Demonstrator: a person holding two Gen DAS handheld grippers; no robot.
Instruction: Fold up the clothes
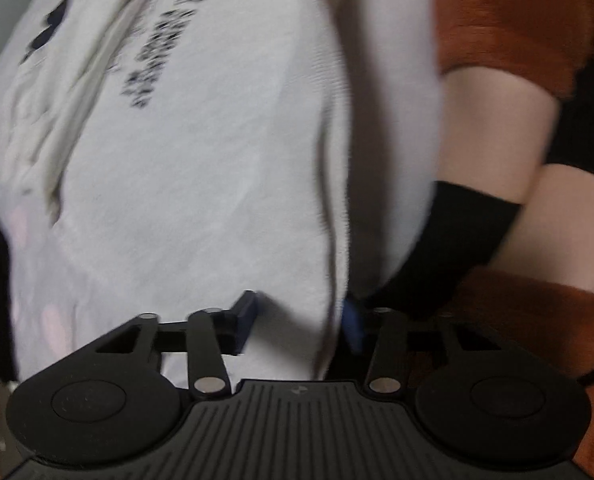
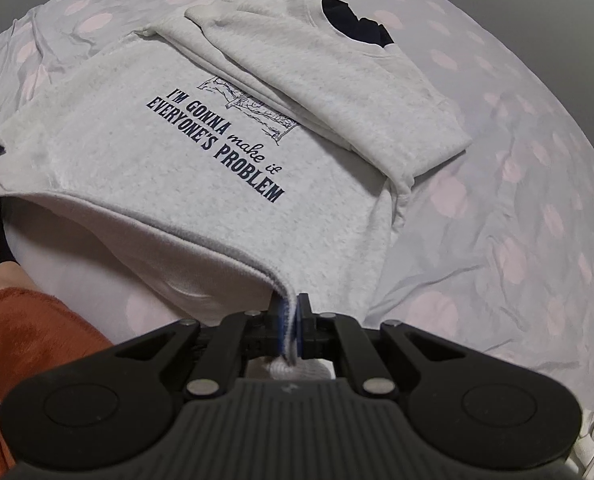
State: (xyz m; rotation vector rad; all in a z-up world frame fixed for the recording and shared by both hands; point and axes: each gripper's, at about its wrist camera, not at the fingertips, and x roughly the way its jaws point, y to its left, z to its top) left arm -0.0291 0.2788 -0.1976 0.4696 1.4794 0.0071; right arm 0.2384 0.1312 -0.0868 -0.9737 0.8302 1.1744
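Both hem corners lifted off bed (image 2: pixel 517 220): right gripper (image 2: pixel 293 332) pinching sweatshirt (image 2: pixel 137 152) hem, left gripper (image 1: pixel 299 320) wide around it, body stretching away toward collar.

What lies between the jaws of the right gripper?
In the right wrist view, the hem of the grey sweatshirt is pinched in the right gripper; nothing else lies there.
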